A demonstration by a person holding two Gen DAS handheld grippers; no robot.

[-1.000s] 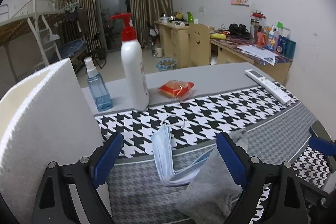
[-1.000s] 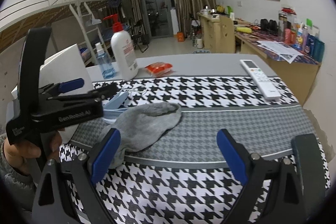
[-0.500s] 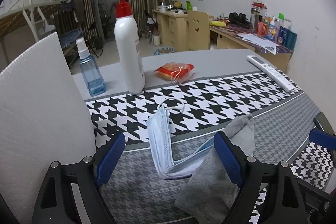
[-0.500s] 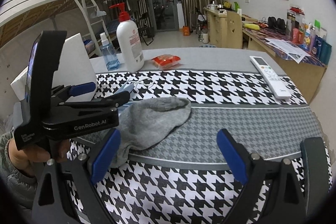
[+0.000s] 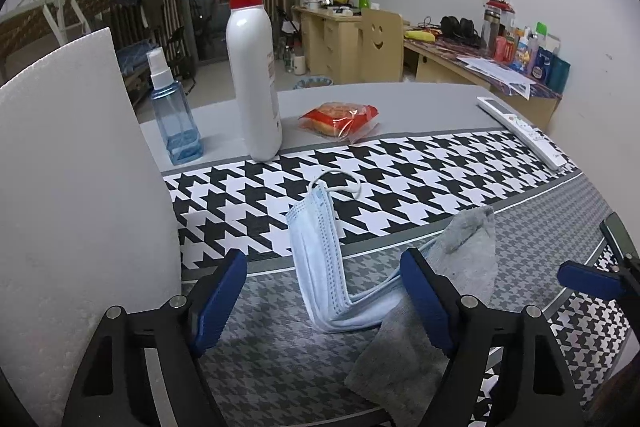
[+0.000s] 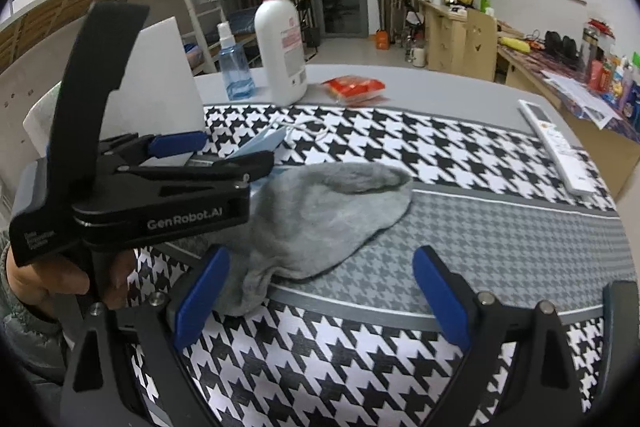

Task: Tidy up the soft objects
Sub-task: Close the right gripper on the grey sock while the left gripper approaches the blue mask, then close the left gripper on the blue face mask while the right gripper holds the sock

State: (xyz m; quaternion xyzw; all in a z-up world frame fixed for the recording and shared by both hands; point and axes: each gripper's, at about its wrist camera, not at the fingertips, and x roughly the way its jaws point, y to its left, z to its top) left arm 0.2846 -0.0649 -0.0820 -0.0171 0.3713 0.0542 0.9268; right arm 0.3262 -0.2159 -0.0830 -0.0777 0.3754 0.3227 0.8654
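Note:
A folded light-blue face mask stands on edge on the houndstooth tablecloth, one end under a grey sock. My left gripper straddles the mask with its jaws closing; the blue pads stay clear of it. In the right wrist view the sock lies flat, its near end beside the left finger of my right gripper, which is open and touches nothing. The left gripper shows there too, over the mask, held by a hand.
A white foam board stands close on the left. At the back stand a white pump bottle and a blue spray bottle, beside a red snack packet. A white remote lies far right.
My left gripper has sunk a little toward the mask and its jaws have narrowed. The right gripper has drifted closer to the sock. Mask and sock have not moved.

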